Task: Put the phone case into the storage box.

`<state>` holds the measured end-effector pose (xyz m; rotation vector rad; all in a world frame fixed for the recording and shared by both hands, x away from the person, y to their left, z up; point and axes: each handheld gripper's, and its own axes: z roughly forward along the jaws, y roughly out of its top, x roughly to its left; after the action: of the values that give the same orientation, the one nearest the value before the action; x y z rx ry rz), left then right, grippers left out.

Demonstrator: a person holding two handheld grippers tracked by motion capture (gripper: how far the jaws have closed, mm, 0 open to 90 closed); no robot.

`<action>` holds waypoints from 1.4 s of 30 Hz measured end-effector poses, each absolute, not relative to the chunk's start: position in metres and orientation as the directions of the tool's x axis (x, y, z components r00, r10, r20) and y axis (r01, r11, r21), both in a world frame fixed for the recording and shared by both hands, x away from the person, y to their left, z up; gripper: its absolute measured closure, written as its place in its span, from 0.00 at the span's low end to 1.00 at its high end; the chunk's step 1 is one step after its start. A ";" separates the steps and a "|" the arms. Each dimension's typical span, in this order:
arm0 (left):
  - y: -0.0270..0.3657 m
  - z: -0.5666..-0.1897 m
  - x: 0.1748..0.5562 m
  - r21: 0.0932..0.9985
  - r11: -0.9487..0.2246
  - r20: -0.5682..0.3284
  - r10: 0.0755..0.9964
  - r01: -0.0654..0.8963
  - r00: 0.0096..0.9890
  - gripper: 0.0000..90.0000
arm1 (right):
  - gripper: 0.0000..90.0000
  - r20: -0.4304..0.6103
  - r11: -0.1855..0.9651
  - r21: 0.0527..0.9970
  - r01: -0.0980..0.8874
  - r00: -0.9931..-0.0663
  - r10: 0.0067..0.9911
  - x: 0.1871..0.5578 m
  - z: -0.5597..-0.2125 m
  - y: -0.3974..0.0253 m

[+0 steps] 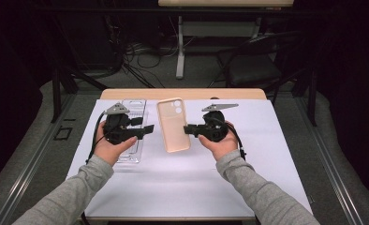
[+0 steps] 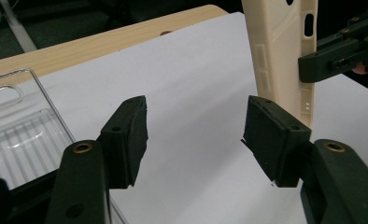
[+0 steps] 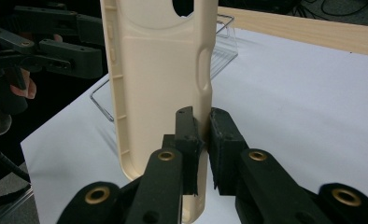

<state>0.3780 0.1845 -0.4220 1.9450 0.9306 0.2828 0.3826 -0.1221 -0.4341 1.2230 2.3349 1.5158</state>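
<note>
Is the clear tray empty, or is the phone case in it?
Empty: the clear tray holds nothing, while the right gripper pinches the phone case's edge beside it.

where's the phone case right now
In the high view the beige phone case is mid-table between the two grippers, its right edge pinched by the right gripper, with the clear plastic tray to its left.

Cream phone case (image 1: 173,124), hollow side up, side wall pinched, above white tabletop

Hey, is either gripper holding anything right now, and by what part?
The right gripper pinches the beige phone case by its side wall. The left gripper is open and holds nothing.
</note>
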 end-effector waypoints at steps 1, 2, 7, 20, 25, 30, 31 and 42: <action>0.185 -0.421 0.378 0.824 -0.284 -0.164 0.710 0.491 0.685 0.42 | 0.92 0.323 0.180 0.805 0.565 -0.672 0.667 0.382 -0.434 -0.122; 0.185 -0.420 0.378 0.826 -0.283 -0.159 0.712 0.488 0.684 0.41 | 0.92 0.319 0.180 0.808 0.561 -0.673 0.667 0.382 -0.434 -0.122; 0.186 -0.414 0.379 0.834 -0.292 -0.133 0.717 0.468 0.684 0.37 | 0.92 0.302 0.183 0.815 0.550 -0.673 0.676 0.381 -0.434 -0.121; 0.179 -0.402 0.375 0.834 -0.397 0.010 0.705 0.383 0.709 0.34 | 0.92 0.270 0.188 0.823 0.537 -0.660 0.701 0.375 -0.442 -0.118; 0.176 -0.399 0.374 0.827 -0.428 0.050 0.702 0.365 0.711 0.34 | 0.92 0.258 0.195 0.824 0.532 -0.659 0.707 0.373 -0.448 -0.115; 0.174 -0.396 0.373 0.824 -0.450 0.082 0.697 0.345 0.713 0.35 | 0.92 0.252 0.198 0.825 0.529 -0.660 0.708 0.371 -0.452 -0.113; 0.174 -0.395 0.373 0.824 -0.452 0.084 0.695 0.343 0.714 0.35 | 0.92 0.250 0.203 0.824 0.529 -0.660 0.708 0.371 -0.452 -0.113; 0.169 -0.383 0.372 0.816 -0.489 0.134 0.677 0.307 0.723 0.39 | 0.92 0.235 0.209 0.828 0.521 -0.661 0.713 0.368 -0.458 -0.110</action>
<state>0.3719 0.1685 -0.3833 2.0976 0.7444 0.5685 0.3681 -0.1096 -0.4581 1.1827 2.2815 1.4352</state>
